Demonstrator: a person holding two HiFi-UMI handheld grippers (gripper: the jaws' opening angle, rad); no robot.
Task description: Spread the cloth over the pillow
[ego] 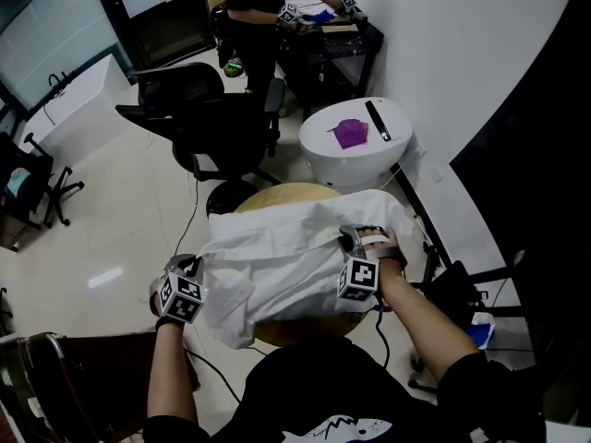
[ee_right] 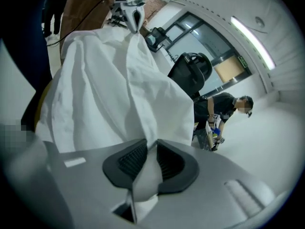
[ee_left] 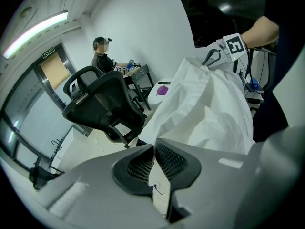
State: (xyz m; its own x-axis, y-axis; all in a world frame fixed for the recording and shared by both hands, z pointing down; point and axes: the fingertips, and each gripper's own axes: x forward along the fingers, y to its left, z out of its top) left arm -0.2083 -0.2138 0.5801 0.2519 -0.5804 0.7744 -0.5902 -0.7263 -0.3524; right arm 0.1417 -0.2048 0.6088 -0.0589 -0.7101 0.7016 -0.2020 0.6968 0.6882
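Observation:
A white cloth (ego: 277,266) lies heaped over a bulky shape on the round wooden table (ego: 277,195). The pillow is hidden beneath it and I cannot tell it apart. My left gripper (ego: 195,266) is at the cloth's left edge, shut on the cloth; in the right gripper view the cloth (ee_right: 109,80) pulls up to a point at the left gripper (ee_right: 132,19). My right gripper (ego: 350,239) is at the cloth's right edge. In the right gripper view a fold of cloth is pinched between the jaws of the right gripper (ee_right: 151,152). In the left gripper view the left gripper (ee_left: 155,148) is closed just below the cloth (ee_left: 205,109).
A black office chair (ego: 217,118) stands just beyond the table. A white round cabinet (ego: 355,155) with a purple item (ego: 350,133) on top is at the back right. Far behind, a person (ego: 254,7) works at a black table. A brown chair (ego: 83,377) is at my lower left.

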